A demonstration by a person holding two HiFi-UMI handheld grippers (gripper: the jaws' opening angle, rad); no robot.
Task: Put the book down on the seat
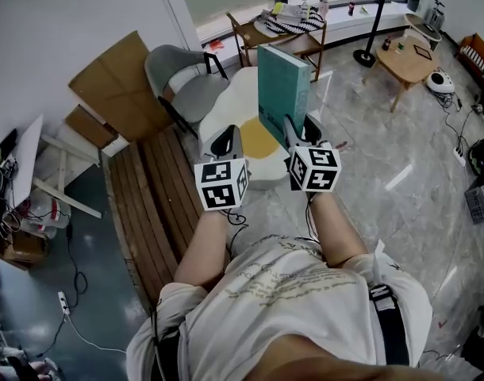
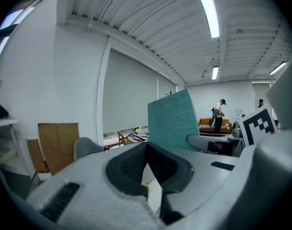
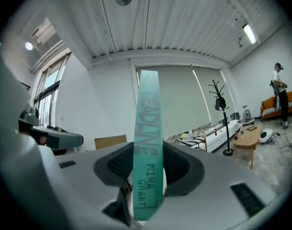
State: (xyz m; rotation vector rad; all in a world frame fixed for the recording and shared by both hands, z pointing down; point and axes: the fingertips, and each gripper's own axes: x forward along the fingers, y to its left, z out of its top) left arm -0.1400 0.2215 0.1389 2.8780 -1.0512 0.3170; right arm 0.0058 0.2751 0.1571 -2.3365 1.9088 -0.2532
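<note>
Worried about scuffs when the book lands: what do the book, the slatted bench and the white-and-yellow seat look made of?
Book: paper in a matte teal card cover, judging by its printed spine.
Bench: dark stained wood, likely; long parallel slats with gaps.
Seat: smooth matte white with a yellow patch; fabric or plastic, I cannot tell.

Head view looks steeply down; all share book (image 1: 283, 90).

A white round seat (image 1: 222, 109) with a yellow patch (image 1: 258, 141) stands on the glossy floor (image 1: 385, 189), directly below the left hand-held gripper (image 1: 228, 143) and the right hand-held gripper (image 1: 297, 132). A slatted wooden bench (image 1: 155, 205) runs along the floor left of them.
</note>
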